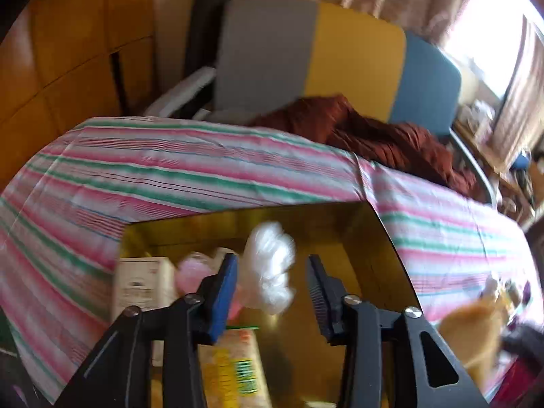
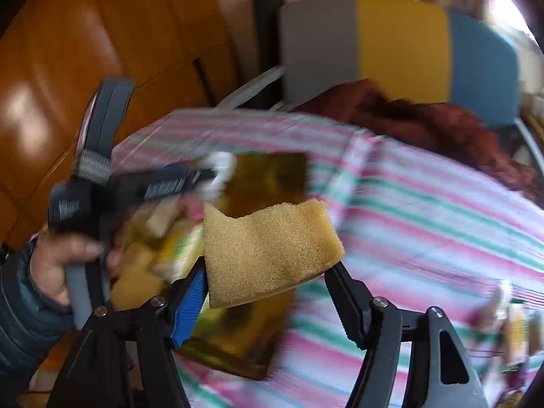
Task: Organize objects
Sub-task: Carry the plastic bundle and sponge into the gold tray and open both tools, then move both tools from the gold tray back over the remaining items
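A yellow translucent box [image 1: 340, 238] sits on the striped cloth and holds a white carton [image 1: 142, 282], a pink object [image 1: 190, 272] and a yellow-green packet [image 1: 234, 363]. My left gripper [image 1: 272, 289] hangs over the box, jaws apart, with a white fluffy bundle [image 1: 270, 268] between them, blurred and seemingly loose. My right gripper [image 2: 268, 272] is shut on a yellow sponge [image 2: 268, 244] above the box [image 2: 268, 176]. The left gripper [image 2: 210, 176] also shows in the right wrist view, over the box.
The striped cloth [image 1: 170, 170] covers the table. A dark red cloth [image 1: 374, 132] lies at the far edge before a grey, yellow and blue chair back [image 1: 340, 54]. Small loose items [image 2: 510, 326] lie at the right. A wooden cabinet [image 2: 85, 51] stands left.
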Demonstrator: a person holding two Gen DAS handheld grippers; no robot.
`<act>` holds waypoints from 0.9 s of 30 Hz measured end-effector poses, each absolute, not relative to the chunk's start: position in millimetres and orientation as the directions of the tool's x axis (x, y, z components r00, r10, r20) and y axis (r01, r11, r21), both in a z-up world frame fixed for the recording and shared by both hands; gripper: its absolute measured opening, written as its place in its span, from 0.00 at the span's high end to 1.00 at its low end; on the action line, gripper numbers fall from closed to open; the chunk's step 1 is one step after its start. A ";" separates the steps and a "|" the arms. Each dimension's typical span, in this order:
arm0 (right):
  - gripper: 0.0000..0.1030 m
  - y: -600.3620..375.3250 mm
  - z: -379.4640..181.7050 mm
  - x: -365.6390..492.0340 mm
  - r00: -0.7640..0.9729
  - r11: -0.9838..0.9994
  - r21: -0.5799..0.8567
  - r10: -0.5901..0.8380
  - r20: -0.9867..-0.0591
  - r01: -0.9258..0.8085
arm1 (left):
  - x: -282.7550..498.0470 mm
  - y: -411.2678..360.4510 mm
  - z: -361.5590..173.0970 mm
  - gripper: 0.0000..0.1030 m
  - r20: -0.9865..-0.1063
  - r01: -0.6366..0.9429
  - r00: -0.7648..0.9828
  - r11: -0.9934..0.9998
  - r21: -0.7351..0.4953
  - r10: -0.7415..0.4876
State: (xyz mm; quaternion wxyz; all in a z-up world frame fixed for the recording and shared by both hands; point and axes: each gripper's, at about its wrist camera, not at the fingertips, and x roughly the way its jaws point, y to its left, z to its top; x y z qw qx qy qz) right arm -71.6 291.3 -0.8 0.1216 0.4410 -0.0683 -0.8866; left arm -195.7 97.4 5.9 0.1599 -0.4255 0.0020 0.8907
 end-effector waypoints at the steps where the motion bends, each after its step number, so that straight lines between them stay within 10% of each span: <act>1: 0.30 279.2 -6.5 -73.5 -0.566 -0.958 0.235 -0.288 -0.773 0.167 | -190.5 87.8 10.2 0.44 -0.745 -0.273 -0.600 -0.950 -0.152 0.292; 16: 0.21 231.0 -31.2 -44.0 -0.488 -0.954 0.249 -0.298 -0.820 0.165 | -84.1 16.8 15.0 0.09 -0.659 -0.187 -0.701 -0.962 -0.199 0.272; 27: 0.20 230.7 -20.8 -12.6 -0.585 -0.990 0.129 -0.140 -0.799 0.060 | -31.8 28.4 8.3 0.06 -0.654 -0.220 -0.720 -0.970 -0.099 0.230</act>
